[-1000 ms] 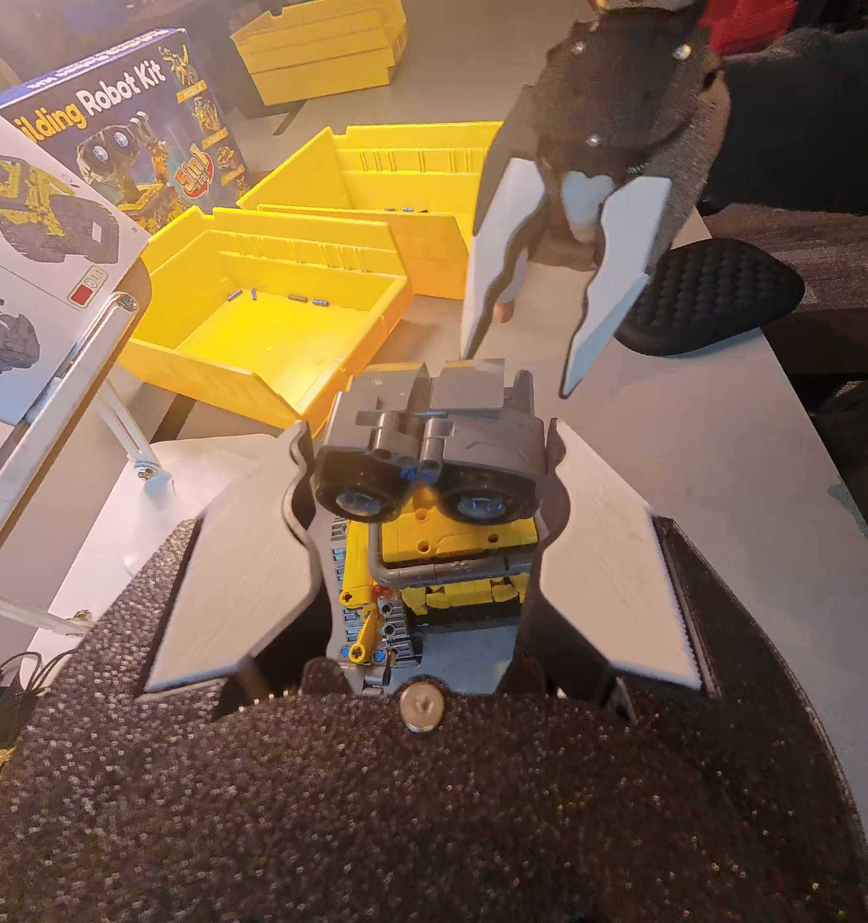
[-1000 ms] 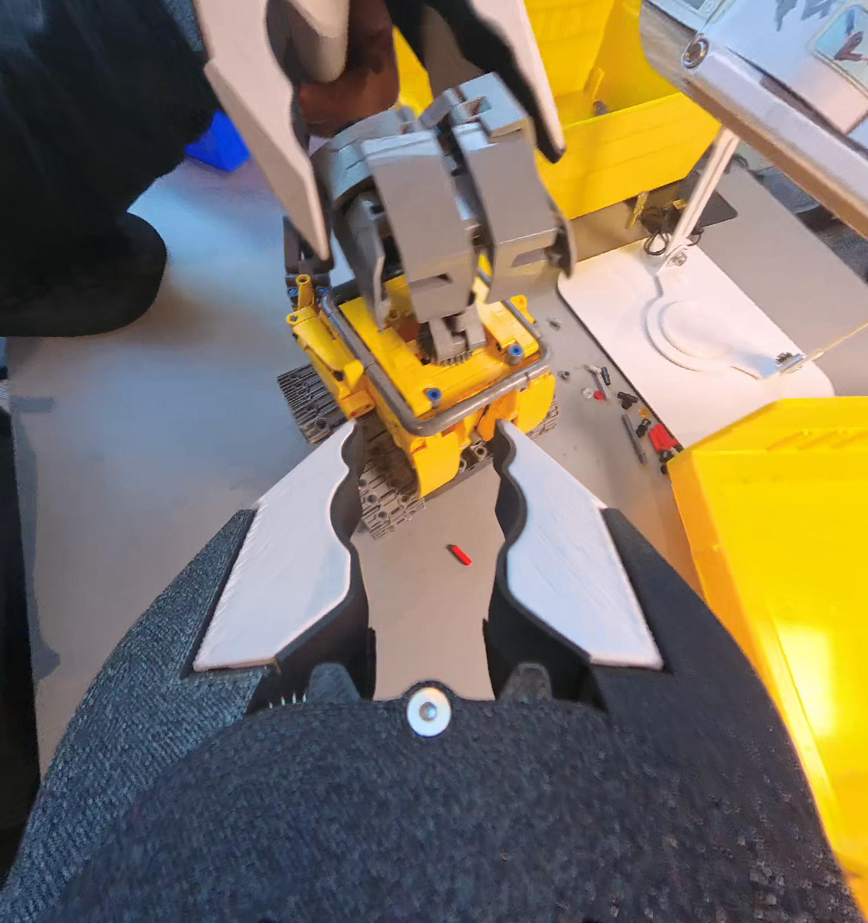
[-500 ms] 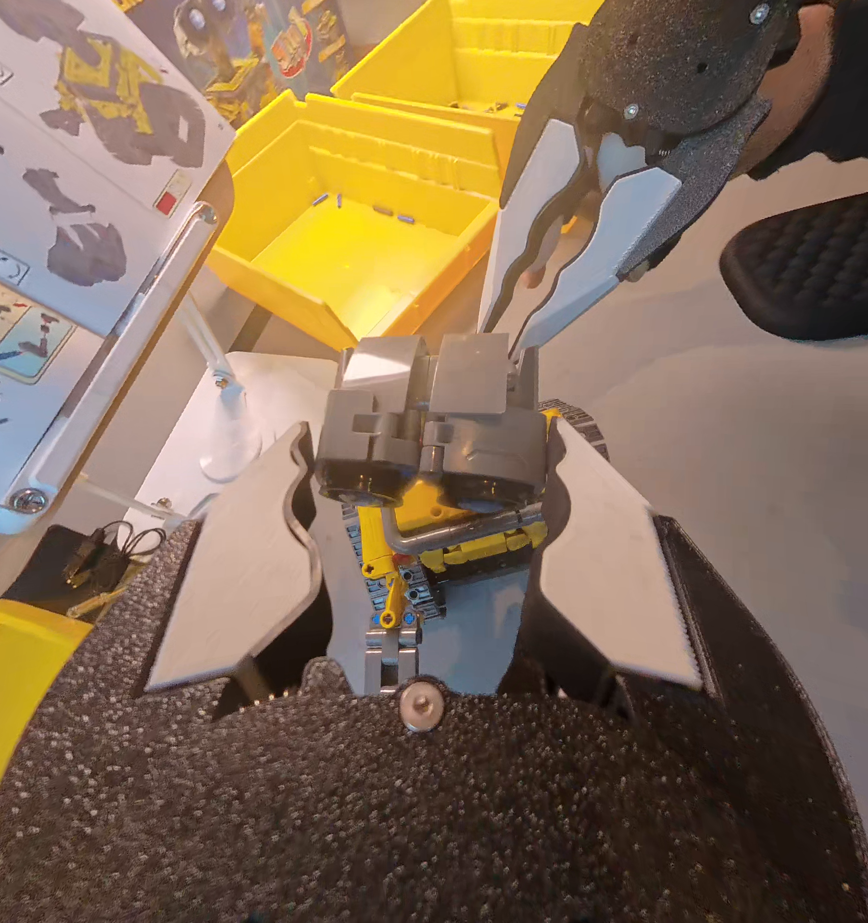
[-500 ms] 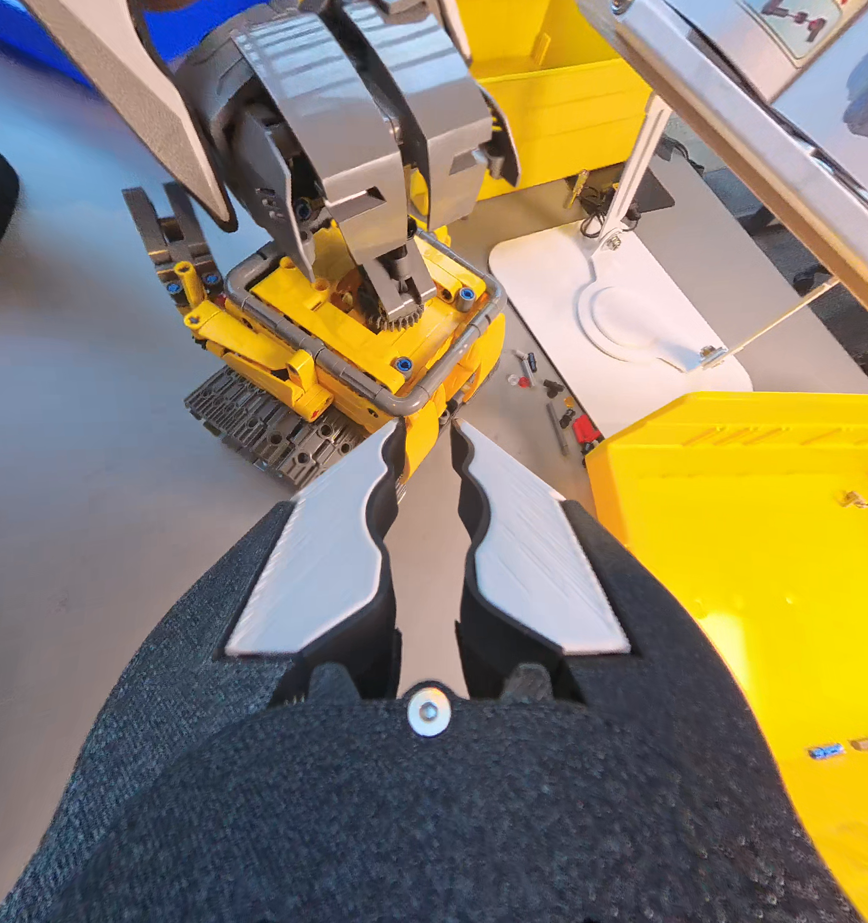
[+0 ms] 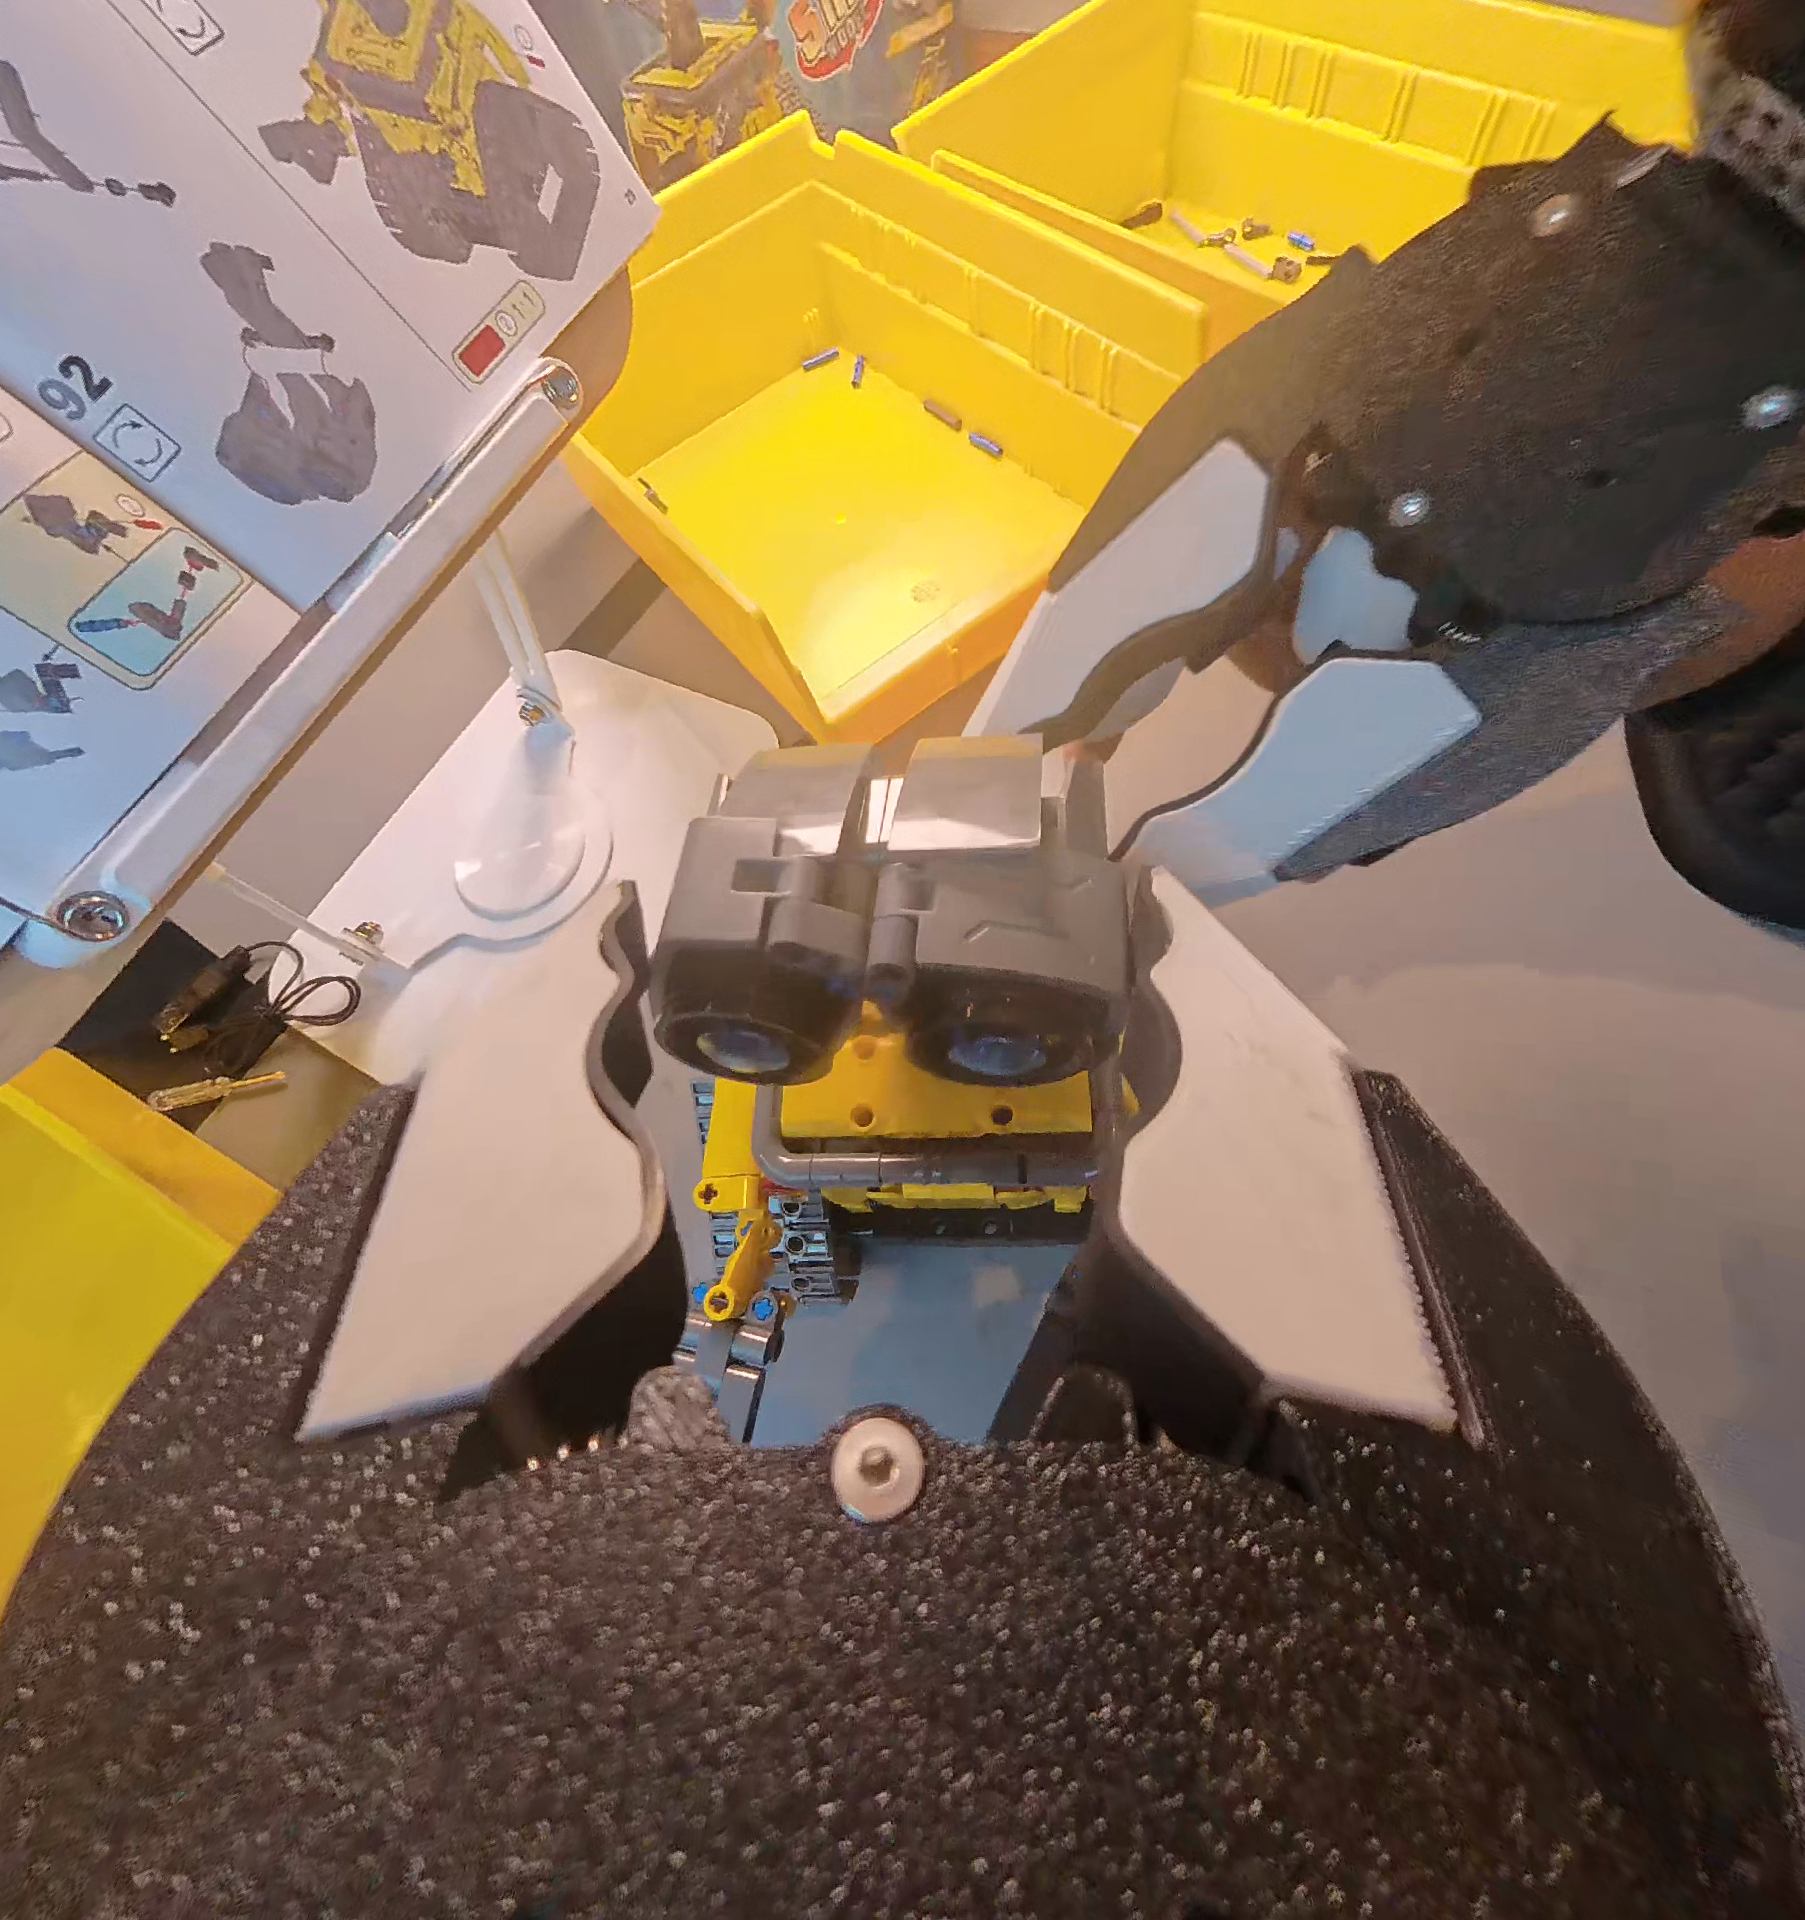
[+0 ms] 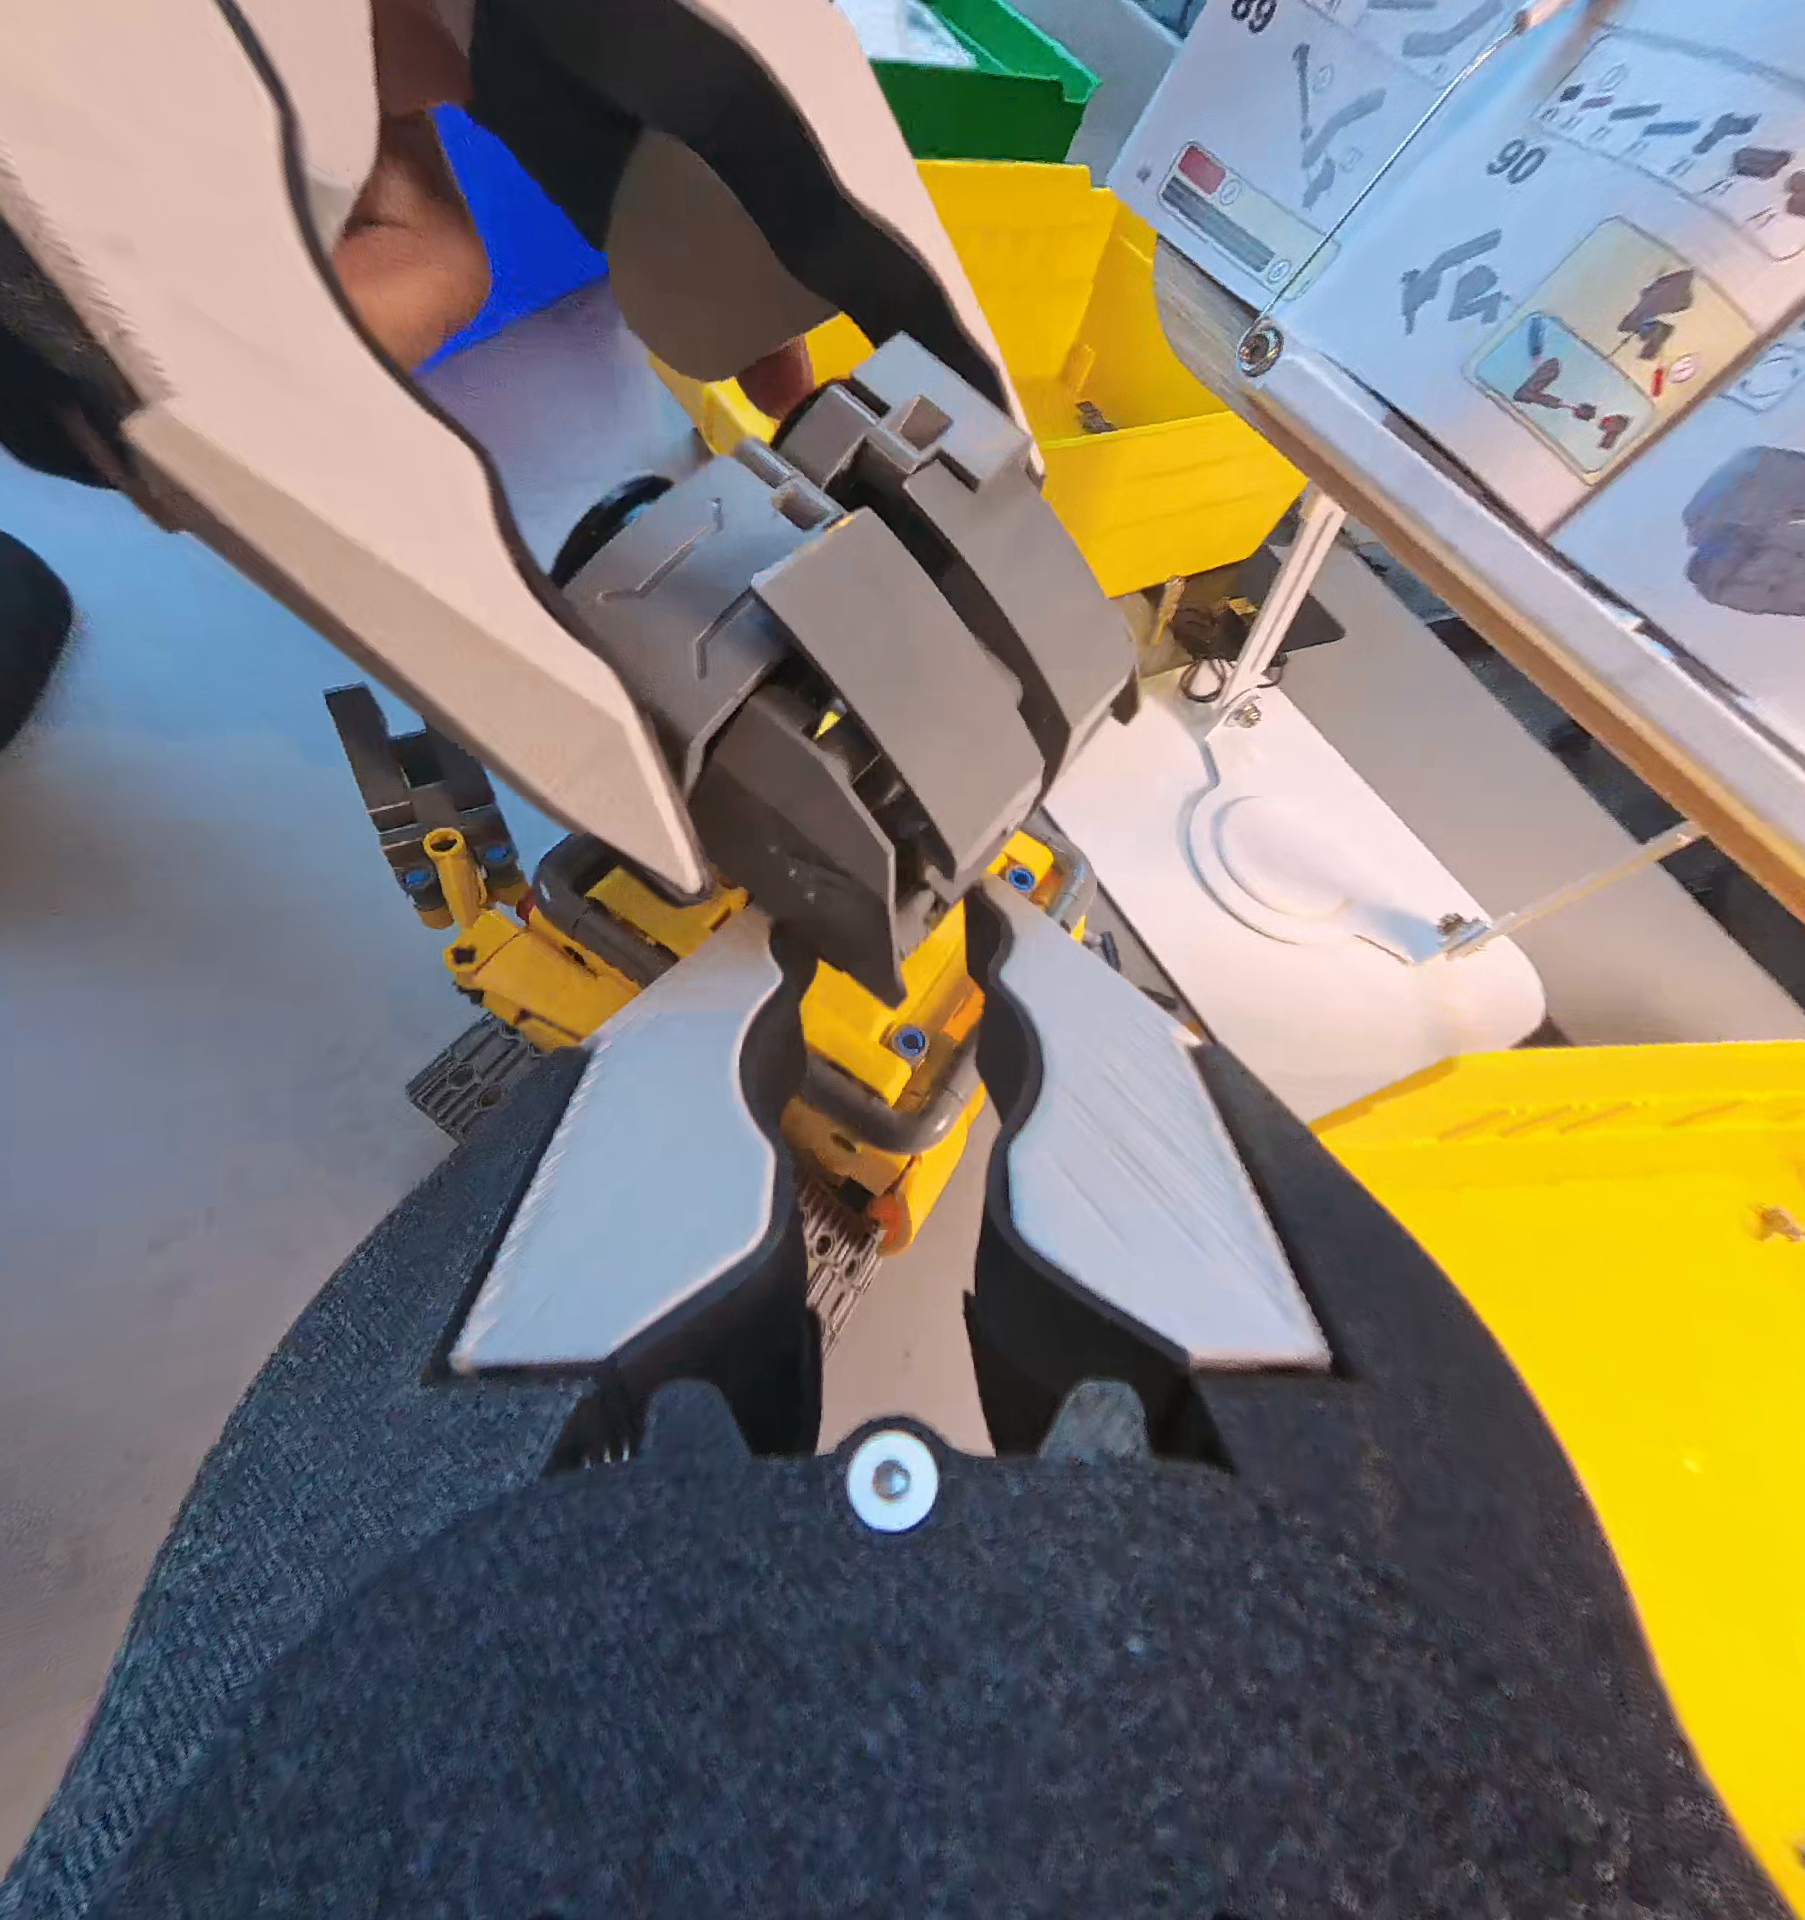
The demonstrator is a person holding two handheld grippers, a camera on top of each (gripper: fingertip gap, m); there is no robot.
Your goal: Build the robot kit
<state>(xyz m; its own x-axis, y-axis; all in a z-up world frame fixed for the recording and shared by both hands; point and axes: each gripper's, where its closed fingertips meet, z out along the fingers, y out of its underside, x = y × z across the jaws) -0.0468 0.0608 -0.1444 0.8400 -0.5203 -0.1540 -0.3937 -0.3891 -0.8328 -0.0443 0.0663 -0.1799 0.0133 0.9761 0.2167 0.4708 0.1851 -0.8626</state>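
Observation:
A toy robot of building bricks stands on the grey table, with a yellow body [image 5: 929, 1112] on grey tracks and a grey binocular-shaped head [image 5: 877, 883]. My left gripper [image 5: 887, 904] is shut on the head, one finger on each side. In the right wrist view it comes in from above [image 6: 856, 675] and clasps the head [image 6: 877, 644]. My right gripper [image 6: 877, 935] is open. Its fingertips straddle the back of the yellow body [image 6: 877, 1049], just under the head. In the left wrist view it [image 5: 1126, 805] sits right behind the head.
An instruction booklet on a metal stand [image 5: 202, 364] leans over the left side, on a white base [image 5: 607, 748]. Yellow bins [image 5: 981, 281] holding small parts stand behind, and another [image 6: 1604, 1247] is close on the right. A black padded rest [image 5: 1760, 810] lies at the right. There is about 4 cm between the tips of the two grippers. From either gripper's tips it is about 25 cm to the white base [image 5: 607, 748]. My right wrist view [image 6: 1380, 983] looks at it from another angle.
My right gripper moved in to the robot's back, narrowed its jaws, then widened them around the body. My left gripper stayed shut on the head, which now tilts.

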